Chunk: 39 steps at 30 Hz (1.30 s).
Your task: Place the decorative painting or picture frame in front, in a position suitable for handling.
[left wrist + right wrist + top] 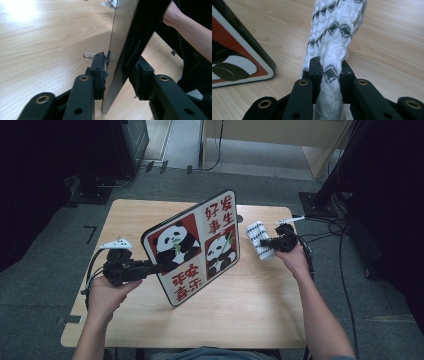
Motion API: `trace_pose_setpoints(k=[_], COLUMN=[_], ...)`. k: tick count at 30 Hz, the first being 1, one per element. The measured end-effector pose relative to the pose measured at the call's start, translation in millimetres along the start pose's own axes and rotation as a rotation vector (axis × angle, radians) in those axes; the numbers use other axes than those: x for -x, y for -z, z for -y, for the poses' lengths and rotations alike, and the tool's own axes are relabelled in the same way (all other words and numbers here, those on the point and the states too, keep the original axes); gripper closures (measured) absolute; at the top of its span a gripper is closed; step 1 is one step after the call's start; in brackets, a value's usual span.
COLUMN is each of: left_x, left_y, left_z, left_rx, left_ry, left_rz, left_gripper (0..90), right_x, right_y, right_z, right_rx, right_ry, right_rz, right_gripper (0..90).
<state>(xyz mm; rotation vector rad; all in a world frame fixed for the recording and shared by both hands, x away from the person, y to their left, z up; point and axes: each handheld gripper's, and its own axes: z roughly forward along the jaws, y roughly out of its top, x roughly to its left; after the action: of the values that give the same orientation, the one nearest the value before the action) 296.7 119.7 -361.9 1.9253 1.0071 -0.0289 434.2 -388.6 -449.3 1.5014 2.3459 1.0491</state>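
A square board [195, 245] with two pandas and red Chinese characters is held tilted above the wooden table [260, 305]. My left gripper [156, 266] is shut on the board's lower left edge. In the left gripper view the thin board [120, 60] runs edge-on between the jaws of my left gripper [117, 72]. A white cloth with black zigzag pattern [259, 239] is on the right, and my right gripper [270, 242] is shut on it. The right gripper view shows the folded cloth [332, 42] pinched by my right gripper [329, 72], with the board's corner [242, 60] at left.
A small metal paper clip [89, 55] lies on the table beside the left jaw. Black stands and cables [340, 227] crowd the floor to the right of the table. The person's forearm [190, 30] reaches across at the upper right of the left gripper view.
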Motion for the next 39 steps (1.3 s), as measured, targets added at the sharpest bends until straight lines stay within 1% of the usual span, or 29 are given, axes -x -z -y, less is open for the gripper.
trace_pose_setpoints(k=[1, 3, 5, 6, 7, 9, 10, 12, 14, 15, 16, 17, 19, 24, 25, 26, 28, 31, 35, 36, 39], left_x=[0.3, 0.1, 0.0, 0.0, -0.1, -0.2, -0.3, 0.2, 0.4, 0.1, 0.1, -0.1, -0.6, -1.4, -1.4, -0.2, -0.7, -1.6, -2.5, -4.1, -4.8], left_y=[0.1, 0.3, -0.4, -1.0, -1.4, -1.7, -2.3, -2.6, -3.1, -3.2, -3.2, -3.8, -5.4, -8.4, -8.4, -8.8, -8.9, -9.1, -9.2, -9.2, -9.2], left_z=[-0.1, -0.5, -0.9, -1.2, -1.3, -1.5, -2.0, -2.1, -2.1, -2.2, -2.2, -2.4, -2.8, -3.7, -3.7, -3.4, -3.3, -3.3, -3.0, -2.4, -2.0], left_rx=[0.002, 0.003, 0.006, 0.004, 0.005, 0.006, 0.009, 0.015, 0.015, 0.015, 0.015, 0.015, 0.019, 0.03, 0.03, 0.031, 0.036, 0.04, 0.045, 0.05, 0.054], left_ry=[-0.001, 0.001, 0.007, 0.005, 0.004, 0.007, 0.009, 0.009, 0.008, 0.01, 0.01, 0.01, 0.014, 0.018, 0.018, 0.012, 0.016, 0.012, 0.019, 0.03, 0.031], left_rz=[-0.001, 0.001, 0.005, 0.005, 0.007, 0.01, 0.011, 0.008, 0.006, 0.012, 0.012, 0.012, 0.016, 0.022, 0.022, 0.015, 0.019, 0.018, 0.025, 0.035, 0.039], left_gripper=[68.9, 69.5, 69.6, 69.9, 69.9, 70.1, 70.4, 71.2, 72.1, 72.6, 73.1, 73.2, 73.4, 73.7, 73.8, 74.0, 74.3, 75.0, 75.5, 75.5, 75.7], right_x=[-1.9, -5.2, -8.7, -10.0, -11.8, -14.9, -16.8, -21.3, -28.3, -30.9, -30.9, -36.5, -42.4, -48.4, -48.4, -50.9, -53.1, -56.7, -62.6, -64.1, -69.2], right_y=[0.9, 3.0, 5.6, 6.6, 7.7, 9.8, 10.7, 13.0, 15.9, 16.6, 16.6, 18.1, 19.8, 25.8, 25.8, 29.9, 34.0, 41.3, 50.0, 52.4, 58.2], right_z=[-0.8, -2.2, -4.2, -5.8, -7.8, -9.4, -10.6, -14.0, -19.0, -20.5, -20.5, -24.7, -29.9, -41.5, -41.5, -46.3, -50.8, -59.8, -73.5, -77.2, -88.9], right_rx=[0.002, 0.006, 0.002, -0.009, -0.024, -0.017, -0.014, -0.004, 0.0, 0.002, 0.002, 0.009, 0.008, 0.024, 0.024, 0.029, 0.038, 0.052, 0.071, 0.071, 0.077], right_ry=[0.007, 0.001, -0.035, -0.04, -0.028, -0.003, 0.002, 0.007, 0.03, 0.034, 0.034, 0.049, 0.064, 0.073, 0.073, 0.077, 0.089, 0.099, 0.115, 0.118, 0.14], right_rz=[-0.004, -0.004, -0.009, -0.013, -0.023, -0.039, -0.048, -0.053, -0.055, -0.055, -0.055, -0.066, -0.074, -0.097, -0.097, -0.104, -0.105, -0.113, -0.125, -0.121, -0.11], right_gripper=[79.5, 79.8, 80.1, 80.1, 80.0, 80.1, 80.1, 80.1, 80.0, 80.0, 80.0, 79.9, 80.0, 80.4, 80.4, 80.3, 80.2, 80.2, 80.2, 80.2, 79.8])
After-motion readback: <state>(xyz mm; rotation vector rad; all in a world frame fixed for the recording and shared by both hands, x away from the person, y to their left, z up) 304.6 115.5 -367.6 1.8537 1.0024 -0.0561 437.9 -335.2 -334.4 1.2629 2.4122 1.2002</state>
